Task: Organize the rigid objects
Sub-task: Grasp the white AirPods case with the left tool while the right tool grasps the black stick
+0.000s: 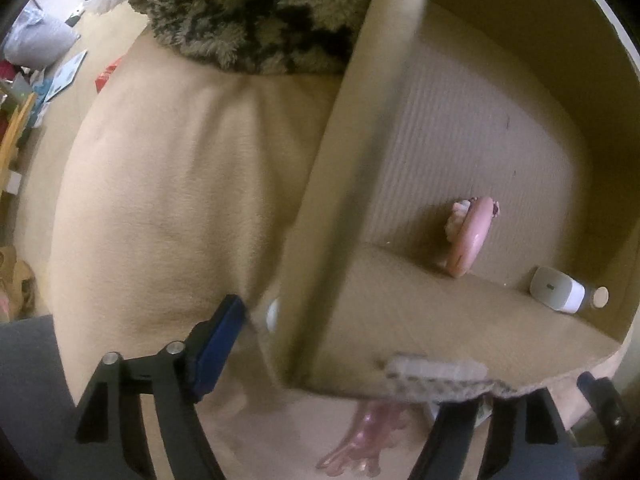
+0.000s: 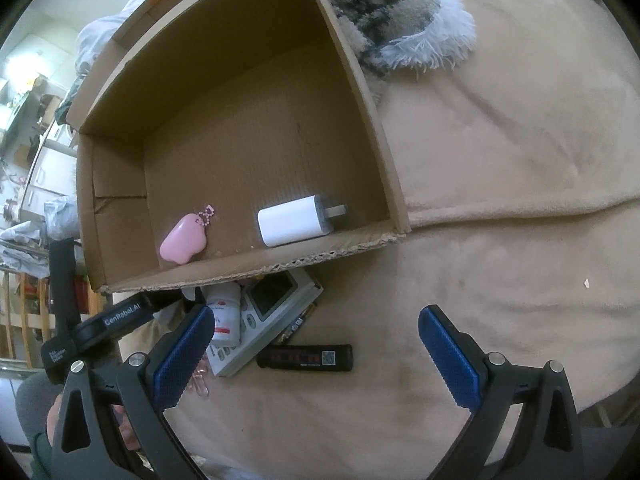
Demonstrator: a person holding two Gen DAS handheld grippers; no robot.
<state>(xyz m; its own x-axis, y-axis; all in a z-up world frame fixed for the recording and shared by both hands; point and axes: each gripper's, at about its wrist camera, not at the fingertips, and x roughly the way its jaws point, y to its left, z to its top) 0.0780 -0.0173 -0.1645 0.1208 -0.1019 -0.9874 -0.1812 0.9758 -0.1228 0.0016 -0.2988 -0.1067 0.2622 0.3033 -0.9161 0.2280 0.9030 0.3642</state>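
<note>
Right gripper (image 2: 316, 356) wide open over the beige blanket (image 2: 500, 220), nothing between its blue pads; left gripper (image 2: 168, 312) hangs at the box's near wall, grip unclear.

Cardboard box (image 2: 224, 276) sits on the blanket, holding a pink case (image 2: 182, 240) with a beaded charm and a white charger plug (image 2: 294, 220), the two apart on the box floor near the front wall. Just outside that wall lie a white pill bottle (image 2: 225, 316), a grey calculator (image 2: 264, 316) and a black bar-shaped device (image 2: 306, 358); the bottle rests on the calculator, the black device beside it. Left wrist view is blurred: one blue pad (image 1: 218, 346) shows, the other finger is hidden behind the box edge, so I can't tell if the left gripper holds anything. Shaggy patterned cushion (image 2: 372, 12) lies behind the box.
</note>
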